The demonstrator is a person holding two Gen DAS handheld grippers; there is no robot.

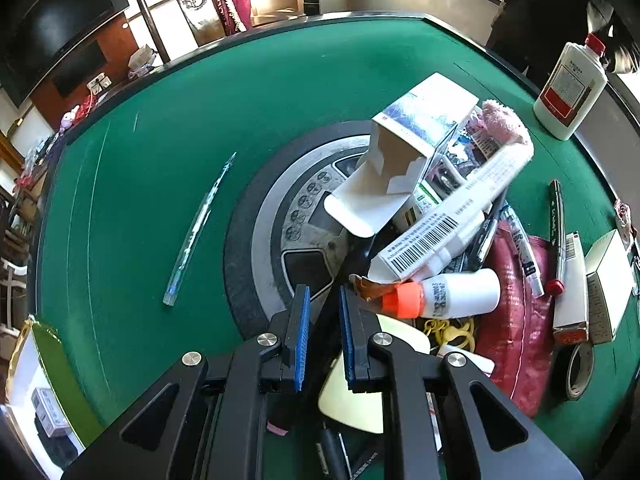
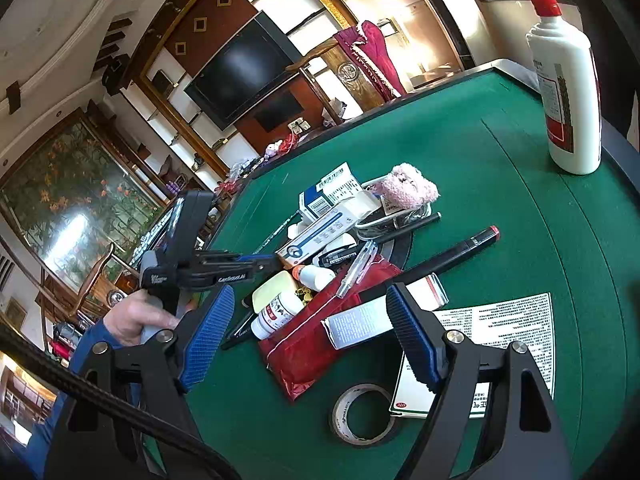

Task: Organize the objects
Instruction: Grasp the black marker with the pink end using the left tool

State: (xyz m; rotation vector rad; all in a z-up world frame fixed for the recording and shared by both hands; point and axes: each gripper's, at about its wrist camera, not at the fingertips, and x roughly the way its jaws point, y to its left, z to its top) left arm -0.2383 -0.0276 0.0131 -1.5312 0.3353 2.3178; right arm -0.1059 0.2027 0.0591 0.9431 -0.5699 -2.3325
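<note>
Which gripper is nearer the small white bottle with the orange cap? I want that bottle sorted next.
Left. The left gripper hovers right beside the orange-capped bottle, jaws nearly shut and empty. The right gripper hangs back over the red pouch, with the bottle beyond its open jaws.

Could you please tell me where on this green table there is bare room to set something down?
The green felt is bare left of the centre hub, around the lone clear pen, and between the pile and the white bottle. It is crowded around the red pouch, boxes and tape roll.
</note>
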